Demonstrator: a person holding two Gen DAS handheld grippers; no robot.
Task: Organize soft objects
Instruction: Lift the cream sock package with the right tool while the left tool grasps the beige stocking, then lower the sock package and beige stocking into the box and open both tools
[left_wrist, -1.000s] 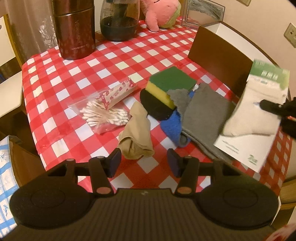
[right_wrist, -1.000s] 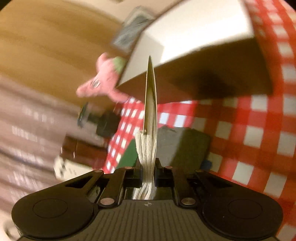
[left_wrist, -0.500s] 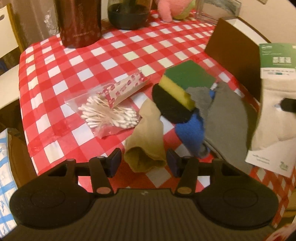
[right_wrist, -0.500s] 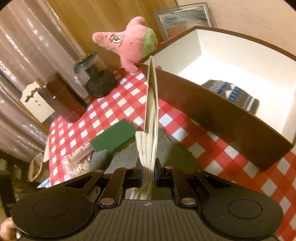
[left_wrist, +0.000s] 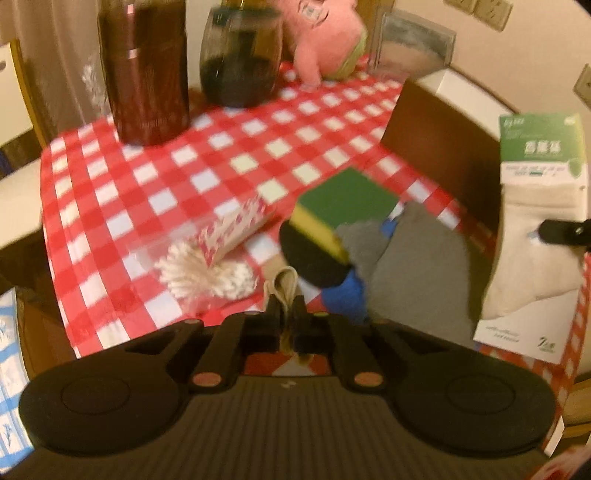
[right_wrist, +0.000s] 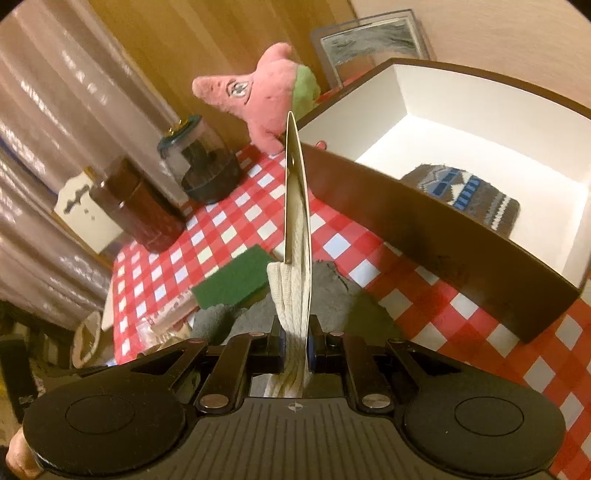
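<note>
Gripping two soft items at once, a person works over a table covered in a red-and-white checked cloth (left_wrist: 229, 147). The left gripper (left_wrist: 286, 308) is closing, its jaws now pinching a thin tan stocking (left_wrist: 283, 286) whose folded end rises just above the fingertips; this view is blurred. The right gripper (right_wrist: 295, 341) is clenched on a packaged pair of cream socks (right_wrist: 291, 295), seen edge-on with its cardboard backing standing up between the jaws. In the left view the same package hangs at the far right, green header card uppermost.

Waiting on the cloth are a green-and-yellow sponge (left_wrist: 343, 206), a flat black round pad (left_wrist: 310, 258) under it, a grey cloth (left_wrist: 417, 273) and a blue fuzzy sock (left_wrist: 345, 299), all overlapping in a heap. A clear bag of cotton swabs (left_wrist: 207, 269) lies just beside the heap. Farther back stand a dark red flask (left_wrist: 147, 66), a dark glass jar (left_wrist: 240, 62) and a pink starfish plush (right_wrist: 258, 96).

A brown box with a white interior (right_wrist: 443, 229) sits near the heap, on the right of the right-hand view. One patterned knit item (right_wrist: 465, 199) already lies inside it.

The step in hand appears to be carrying picked items to the box. Next, the cream socks likely need to clear the box's near wall and be let go inside, with the stocking to follow. The limp stocking may snag or drag across the swab bag as it lifts.
</note>
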